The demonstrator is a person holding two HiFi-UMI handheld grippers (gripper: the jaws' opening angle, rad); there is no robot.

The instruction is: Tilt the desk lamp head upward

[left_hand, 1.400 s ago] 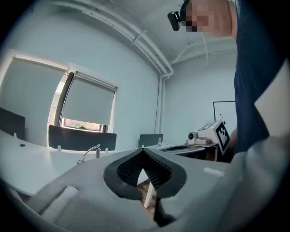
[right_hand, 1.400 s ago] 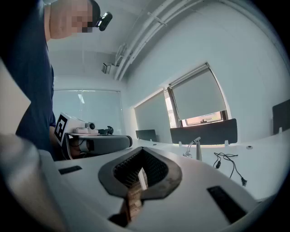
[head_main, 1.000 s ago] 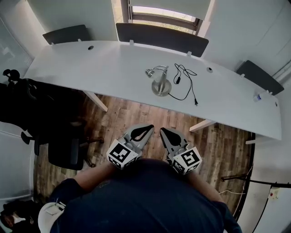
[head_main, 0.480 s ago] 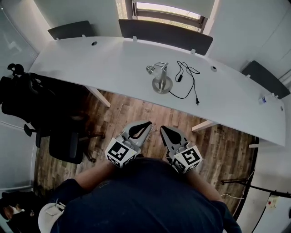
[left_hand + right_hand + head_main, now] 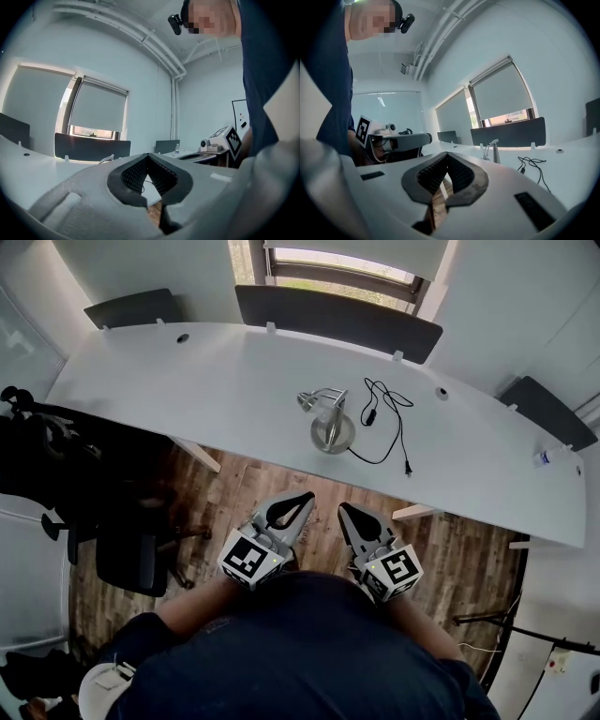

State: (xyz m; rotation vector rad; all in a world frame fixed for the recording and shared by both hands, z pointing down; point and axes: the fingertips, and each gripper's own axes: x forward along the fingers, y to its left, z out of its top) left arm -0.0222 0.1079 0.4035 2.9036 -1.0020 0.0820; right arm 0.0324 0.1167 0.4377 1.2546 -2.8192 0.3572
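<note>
One silver desk lamp point(image 5: 328, 420) stands near the front edge of the white desk point(image 5: 169, 371), its small head point(image 5: 307, 401) hanging low to the left of the stem. By my reading it is not tilted up yet. A black cable point(image 5: 389, 418) loops just right of the lamp. Neither gripper touches it: the left gripper point(image 5: 298, 505) and right gripper point(image 5: 349, 515) hang well short of the lamp over the wood floor point(image 5: 244, 479), both with jaws pressed together and empty. The whole job is left: reach in, take the head, tip it up. There is plenty of bare desk left of the lamp, the cable crowds its right, and the desk's front edge lies between grippers and lamp.
</note>
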